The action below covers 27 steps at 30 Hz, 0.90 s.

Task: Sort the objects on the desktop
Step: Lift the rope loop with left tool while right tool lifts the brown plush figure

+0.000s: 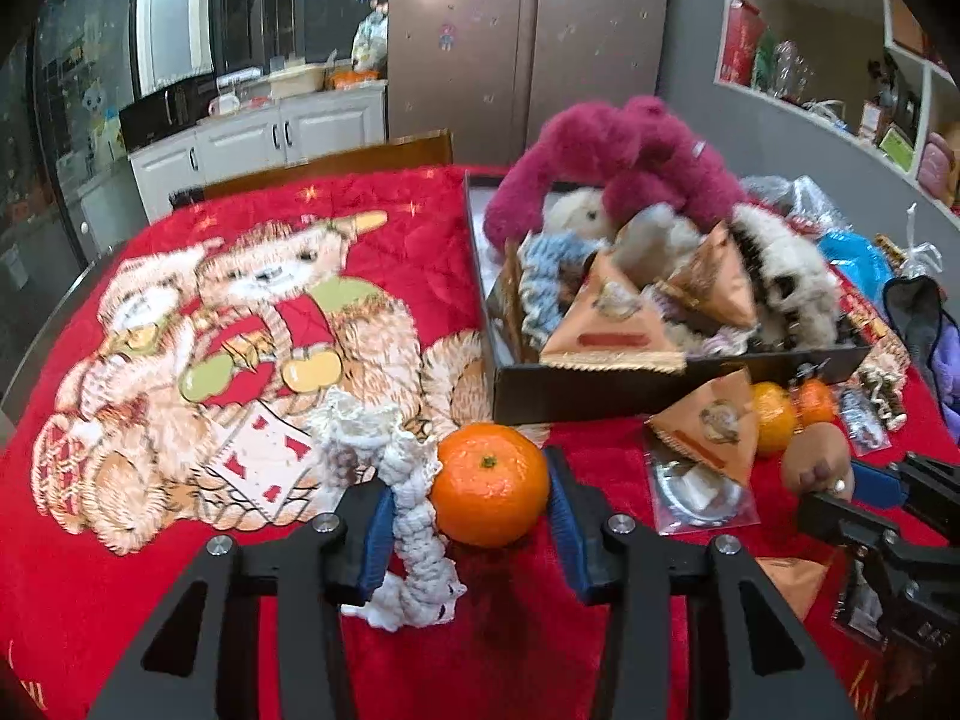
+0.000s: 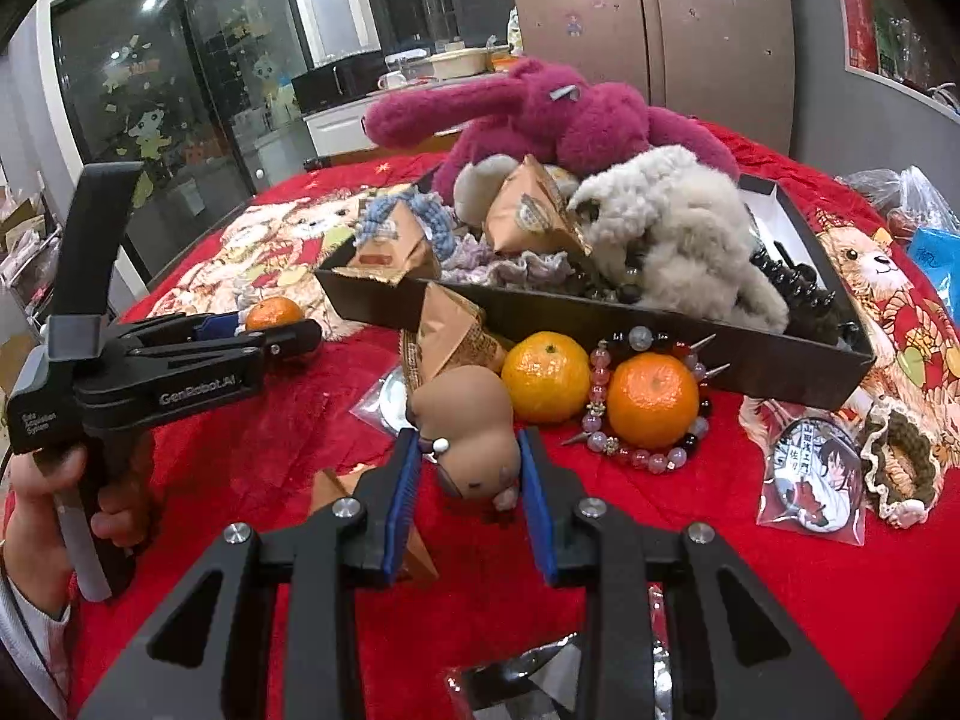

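My left gripper stands open around an orange mandarin and a white braided rope toy on the red cloth; its right pad touches the fruit. My right gripper is shut on a tan squishy animal toy, low over the cloth. The same toy shows at the right of the left wrist view. A black tray behind holds a magenta plush, a grey plush, orange triangular snack packs and knitted scrunchies.
Two more mandarins lie by a bead bracelet before the tray. A loose snack pack, bagged badges, a lace scrunchie and plastic bags lie around. A fridge stands behind.
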### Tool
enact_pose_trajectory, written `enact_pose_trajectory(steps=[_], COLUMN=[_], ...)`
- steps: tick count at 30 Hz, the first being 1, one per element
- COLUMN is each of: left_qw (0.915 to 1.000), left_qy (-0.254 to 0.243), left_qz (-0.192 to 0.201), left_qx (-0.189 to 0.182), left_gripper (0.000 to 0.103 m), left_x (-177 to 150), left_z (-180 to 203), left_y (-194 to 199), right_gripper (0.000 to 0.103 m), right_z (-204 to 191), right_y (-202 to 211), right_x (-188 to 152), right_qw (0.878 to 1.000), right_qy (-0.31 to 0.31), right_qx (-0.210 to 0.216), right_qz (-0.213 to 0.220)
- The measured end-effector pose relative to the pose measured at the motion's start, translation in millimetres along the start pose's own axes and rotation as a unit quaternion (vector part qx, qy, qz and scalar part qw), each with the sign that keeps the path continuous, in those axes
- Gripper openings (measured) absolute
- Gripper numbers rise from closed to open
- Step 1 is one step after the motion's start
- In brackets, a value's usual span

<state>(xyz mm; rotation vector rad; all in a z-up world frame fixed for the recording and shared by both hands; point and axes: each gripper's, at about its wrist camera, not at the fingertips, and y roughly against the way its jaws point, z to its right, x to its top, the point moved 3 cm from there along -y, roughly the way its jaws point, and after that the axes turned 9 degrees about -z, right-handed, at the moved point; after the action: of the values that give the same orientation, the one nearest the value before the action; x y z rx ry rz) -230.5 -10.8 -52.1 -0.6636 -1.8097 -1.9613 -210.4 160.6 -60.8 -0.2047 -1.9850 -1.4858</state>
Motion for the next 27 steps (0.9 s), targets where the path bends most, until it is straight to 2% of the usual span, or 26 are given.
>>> enact_pose_trajectory(steps=[3,7,10,15,22,27], left_qw=[0.9995,0.9969,0.9952,0.9959,0.9971,0.9953], left_qy=[-0.001,0.000,-0.013,-0.025,-0.025,-0.025], left_qz=[0.027,0.073,0.095,0.086,0.072,0.093], left_qx=[-0.016,-0.029,-0.020,-0.015,-0.004,-0.012], left_gripper=[0.045,0.045,0.045,0.045,0.045,0.045], left_x=[-1.2,-6.4,-8.9,-11.3,-13.3,-3.7], left_z=[1.8,6.3,17.3,28.1,34.0,39.0], left_y=[19.8,44.2,53.8,50.6,45.5,62.8], right_gripper=[0.033,0.033,0.033,0.033,0.033,0.033], right_z=[0.3,1.1,1.0,-2.1,-1.7,-1.4], right_y=[14.7,44.1,47.0,39.8,43.0,53.0], right_x=[2.4,5.0,4.3,4.8,4.8,6.8], right_qw=[1.000,0.996,0.995,0.996,0.995,0.994], right_qy=[-0.001,-0.003,-0.008,-0.005,-0.005,-0.005], right_qx=[-0.002,-0.020,-0.019,-0.017,-0.015,-0.011], right_qz=[0.027,0.092,0.100,0.091,0.100,0.111])
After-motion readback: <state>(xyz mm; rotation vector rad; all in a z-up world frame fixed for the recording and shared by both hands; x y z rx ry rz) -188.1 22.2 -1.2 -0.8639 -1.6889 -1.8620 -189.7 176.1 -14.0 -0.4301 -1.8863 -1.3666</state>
